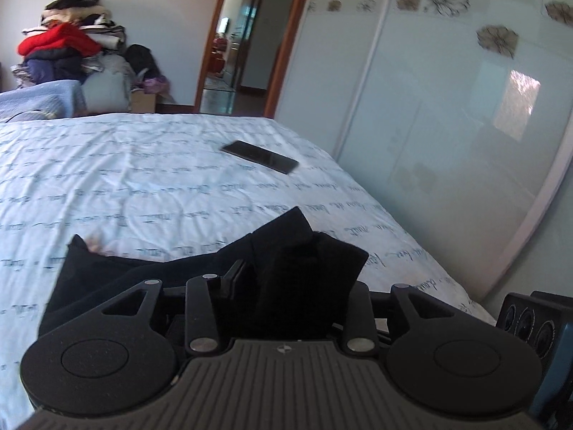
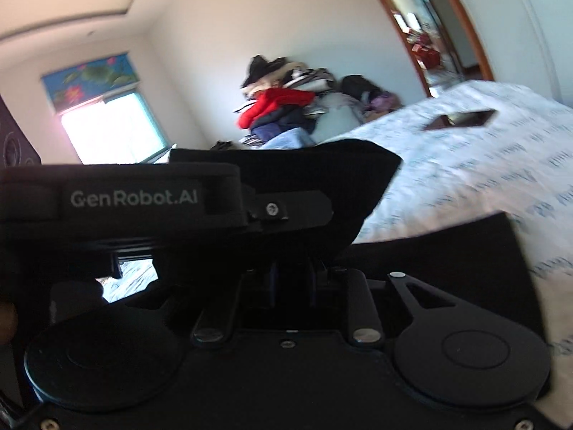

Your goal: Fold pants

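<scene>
The black pants (image 1: 304, 251) are bunched over my left gripper (image 1: 283, 279), which is shut on a fold of the cloth just above the pale blue bedsheet (image 1: 143, 186). In the right wrist view the pants (image 2: 322, 179) drape over my right gripper (image 2: 290, 272), which is shut on them and lifted above the bed. The other gripper's body, marked GenRobot.AI (image 2: 132, 199), sits close at the left, in front of the cloth. The fingertips of both grippers are hidden by fabric.
A black phone (image 1: 259, 156) lies on the bed farther ahead; it also shows in the right wrist view (image 2: 462, 119). A pile of clothes (image 1: 68, 43) stands at the far wall. A sliding wardrobe (image 1: 447, 107) runs along the bed's right side.
</scene>
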Tool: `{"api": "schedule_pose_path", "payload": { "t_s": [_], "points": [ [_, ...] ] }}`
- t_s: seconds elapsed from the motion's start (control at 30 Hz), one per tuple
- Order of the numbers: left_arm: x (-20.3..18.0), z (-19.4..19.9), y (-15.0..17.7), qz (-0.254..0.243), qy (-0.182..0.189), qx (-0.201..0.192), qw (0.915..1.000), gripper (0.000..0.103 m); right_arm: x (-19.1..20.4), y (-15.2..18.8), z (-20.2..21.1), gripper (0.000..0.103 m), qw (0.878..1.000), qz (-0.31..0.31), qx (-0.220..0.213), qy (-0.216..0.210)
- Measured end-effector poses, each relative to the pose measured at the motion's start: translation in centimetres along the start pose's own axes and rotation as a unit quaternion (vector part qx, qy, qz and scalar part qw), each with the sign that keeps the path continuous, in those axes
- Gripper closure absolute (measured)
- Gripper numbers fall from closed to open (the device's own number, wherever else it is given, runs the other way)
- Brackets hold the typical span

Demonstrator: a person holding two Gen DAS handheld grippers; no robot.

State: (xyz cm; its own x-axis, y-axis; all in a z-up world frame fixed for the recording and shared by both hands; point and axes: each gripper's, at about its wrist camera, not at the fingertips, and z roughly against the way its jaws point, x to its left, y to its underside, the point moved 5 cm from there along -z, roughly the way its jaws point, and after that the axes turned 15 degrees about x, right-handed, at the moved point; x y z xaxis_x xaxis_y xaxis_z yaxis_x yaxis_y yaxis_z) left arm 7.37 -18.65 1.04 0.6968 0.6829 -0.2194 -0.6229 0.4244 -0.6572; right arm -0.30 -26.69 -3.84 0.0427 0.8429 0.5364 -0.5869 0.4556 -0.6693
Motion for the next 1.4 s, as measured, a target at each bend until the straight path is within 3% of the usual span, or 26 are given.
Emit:
{"api": "schedule_pose_path", "payload": {
  "t_s": [0.2, 0.3, 0.33, 0.4, 0.5, 0.6, 0.7, 0.77, 0.83, 0.93, 1.0, 1.13, 1.17, 1.3, 1.4],
  "points": [
    [-3.2, -3.7, -0.1, -0.024, 0.014, 0.014, 0.9995, 0.062, -3.6, 0.3, 1.0, 0.083, 0.999, -0.048, -0.005, 0.016],
    [-4.1, -5.4, -0.1, -0.025, 0.020, 0.020, 0.9993, 0.057, -5.7, 0.3, 0.8, 0.083, 0.996, -0.085, 0.008, 0.007],
    [-4.2, -6.1, 0.0, -0.022, 0.024, 0.023, 0.9992, 0.054, -6.5, 0.3, 0.6, 0.081, 0.994, -0.110, 0.016, 0.002],
    [-4.1, -7.2, 0.1, -0.015, 0.029, 0.035, 0.9989, 0.051, -8.0, 0.8, 0.4, 0.066, 0.988, -0.151, 0.034, -0.005],
    [-3.9, -7.3, 0.4, -0.001, 0.047, 0.055, 0.9974, 0.046, -9.2, 1.9, 1.6, 0.066, 0.984, -0.173, 0.038, -0.027],
    [-3.4, -5.9, 0.7, 0.003, 0.097, 0.071, 0.9927, 0.037, -10.9, 2.8, 4.2, 0.066, 0.984, -0.176, 0.024, -0.016],
    [-2.5, -3.8, 1.1, 0.033, 0.169, 0.077, 0.9820, 0.026, -12.6, 2.0, 7.1, 0.064, 0.981, -0.189, -0.020, 0.037],
    [-1.4, -2.5, 0.9, 0.054, 0.182, 0.065, 0.9797, 0.022, -12.7, 0.7, 7.7, 0.063, 0.984, -0.172, -0.035, 0.044],
    [0.3, -1.8, 0.2, 0.069, 0.140, 0.048, 0.9865, 0.022, -12.2, -0.7, 7.2, 0.061, 0.987, -0.153, -0.034, 0.035],
    [3.3, -1.7, -1.0, 0.083, 0.026, 0.039, 0.9954, 0.022, -11.5, -2.8, 4.5, 0.044, 0.992, -0.124, -0.010, 0.011],
    [5.5, -2.3, -1.8, 0.081, -0.037, 0.058, 0.9944, 0.022, -11.7, -4.1, 2.4, 0.043, 0.993, -0.116, 0.017, 0.005],
    [9.5, -3.7, -2.1, 0.098, -0.090, 0.090, 0.9870, 0.022, -12.1, -5.2, -1.3, 0.044, 0.991, -0.116, 0.059, -0.013],
    [10.4, -4.0, -2.0, 0.108, -0.094, 0.091, 0.9855, 0.022, -12.0, -5.2, -1.9, 0.047, 0.991, -0.115, 0.070, -0.019],
    [13.2, -5.2, -1.2, 0.131, -0.139, 0.101, 0.9764, 0.022, -11.2, -5.0, -3.4, 0.088, 0.993, -0.072, 0.096, 0.005],
    [15.0, -5.8, -0.7, 0.168, -0.157, 0.096, 0.9684, 0.022, -10.5, -6.2, -3.2, 0.090, 0.996, -0.029, 0.076, 0.022]
  ]
}}
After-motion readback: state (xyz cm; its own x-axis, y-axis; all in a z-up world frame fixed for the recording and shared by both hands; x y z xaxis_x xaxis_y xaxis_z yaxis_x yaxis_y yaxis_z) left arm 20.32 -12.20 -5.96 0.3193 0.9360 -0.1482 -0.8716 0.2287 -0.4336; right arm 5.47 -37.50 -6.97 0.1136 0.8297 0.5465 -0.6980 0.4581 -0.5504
